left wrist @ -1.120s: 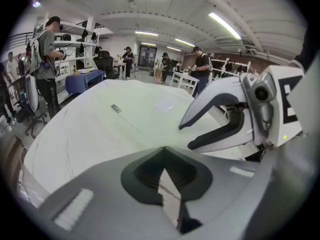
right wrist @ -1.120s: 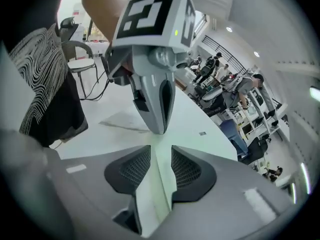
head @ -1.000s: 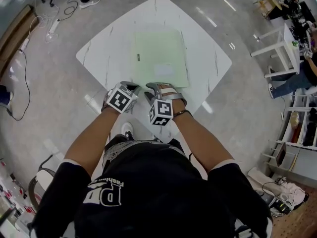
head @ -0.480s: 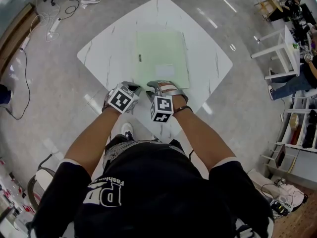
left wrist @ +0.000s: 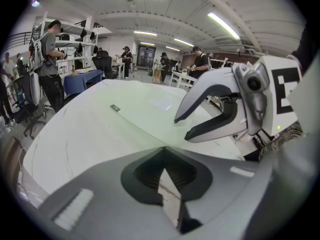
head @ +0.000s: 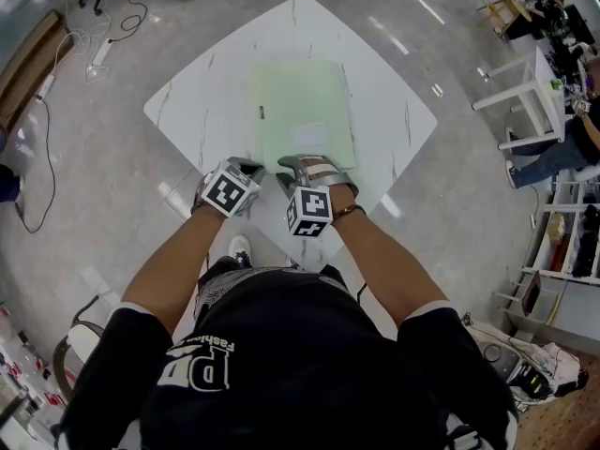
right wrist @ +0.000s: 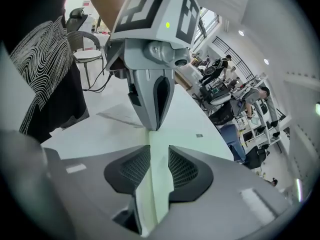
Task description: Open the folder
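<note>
Looking down in the head view, the folder (head: pixel 305 101) lies flat and closed on the white counter (head: pixel 192 111). It is pale green and a little transparent, with a small dark tab (head: pixel 262 112) at its left long edge and a white label (head: pixel 310 131) toward its near end. Its long axis runs away from the person, and its near short edge is just in front of both grippers. The left gripper (head: pixel 247 167) is at the near left corner. The right gripper (head: pixel 295 165) is over the near edge, so it seems the nearer one to the cover.

In the left gripper view, its fingers (left wrist: pixel 95 184) meet at the tips with nothing between them. The folder begins just beyond the tips.

In the right gripper view, the fingers (right wrist: pixel 187 171) stand apart with a narrow gap and have just been closing a little. The green near edge shows in this gap, but the pads do not seem to press on it. I judge that the coming move must catch only the upper cover there.
</note>
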Motion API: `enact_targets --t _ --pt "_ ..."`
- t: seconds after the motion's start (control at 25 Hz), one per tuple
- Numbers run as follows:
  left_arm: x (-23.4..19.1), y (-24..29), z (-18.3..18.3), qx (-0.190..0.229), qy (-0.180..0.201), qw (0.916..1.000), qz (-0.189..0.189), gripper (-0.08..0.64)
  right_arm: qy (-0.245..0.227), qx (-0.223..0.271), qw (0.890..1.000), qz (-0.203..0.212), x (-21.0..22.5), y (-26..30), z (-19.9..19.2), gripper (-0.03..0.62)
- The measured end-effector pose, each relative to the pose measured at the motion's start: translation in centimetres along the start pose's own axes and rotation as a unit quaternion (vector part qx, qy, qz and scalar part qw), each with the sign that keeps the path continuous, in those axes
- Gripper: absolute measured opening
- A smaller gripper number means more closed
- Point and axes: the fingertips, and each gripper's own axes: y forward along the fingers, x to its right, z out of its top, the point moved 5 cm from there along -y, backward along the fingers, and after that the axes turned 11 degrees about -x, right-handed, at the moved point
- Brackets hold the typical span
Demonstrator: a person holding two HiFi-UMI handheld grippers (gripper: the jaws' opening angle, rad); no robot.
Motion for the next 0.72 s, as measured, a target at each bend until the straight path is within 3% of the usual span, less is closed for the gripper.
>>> enact_targets --t 0.16,0.4,0.72 --pt "0.2 0.0 0.0 -0.001 0.003 1.0000 0.002 0.054 -0.001 0.009 1.000 -0.015 -0.6 -0.6 -0.1 0.040" --pt "0.0 0.4 -0.2 -0.007 0.010 0.9999 0.003 0.052 -0.003 0.015 0.998 -0.053 -0.4 -1.3 -0.1 0.018" --pt "-0.1 0.2 -0.3 -0.006 0.006 1.0000 0.004 0.054 0.100 0.037 0.993 -0.057 1.6 -3.0 -0.4 0.008"
